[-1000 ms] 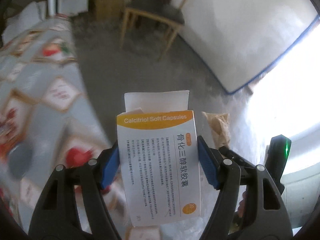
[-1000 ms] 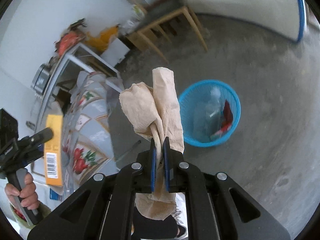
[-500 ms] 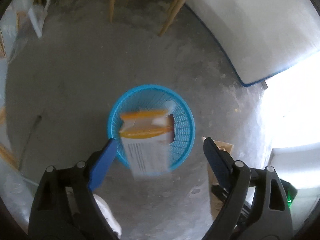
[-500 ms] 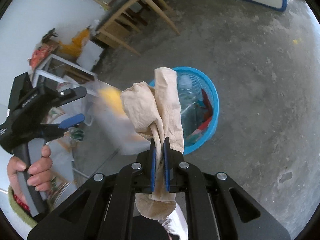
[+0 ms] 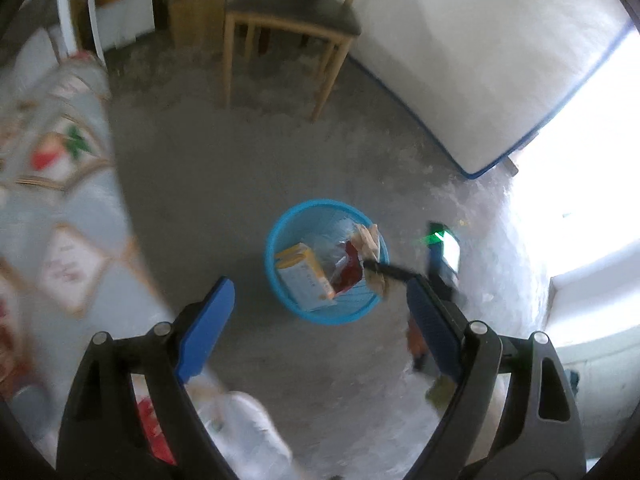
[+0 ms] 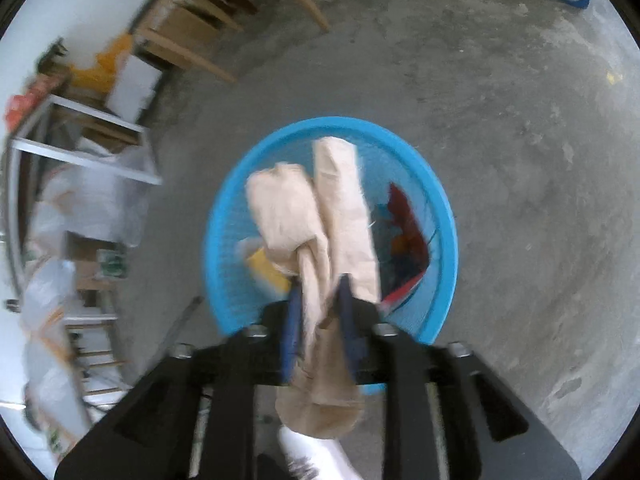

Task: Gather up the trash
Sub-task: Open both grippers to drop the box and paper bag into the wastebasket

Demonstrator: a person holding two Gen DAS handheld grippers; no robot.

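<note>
With my left gripper (image 5: 320, 312) wide and empty, my right gripper (image 6: 318, 320), jaws parting around the crumpled brown paper bag (image 6: 320, 216) above the blue mesh wastebasket (image 6: 440, 208), risks snagging it.

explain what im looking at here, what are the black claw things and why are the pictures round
There is no robot. A person holds a two-fingered tool in each hand, and a wide-angle camera on each tool looks out along its fingers, which makes the pictures round and bent.

The left camera shows the left hand-held gripper, its blue-padded jaws wide apart and empty. Below it on the concrete floor stands a blue basket, with an orange and white medicine box lying inside.

The right camera shows the right hand-held gripper above the same basket. A crumpled beige paper bag sits between its jaws, which look slightly parted; motion blur makes the grip hard to judge. Red wrappers lie in the basket.
</note>
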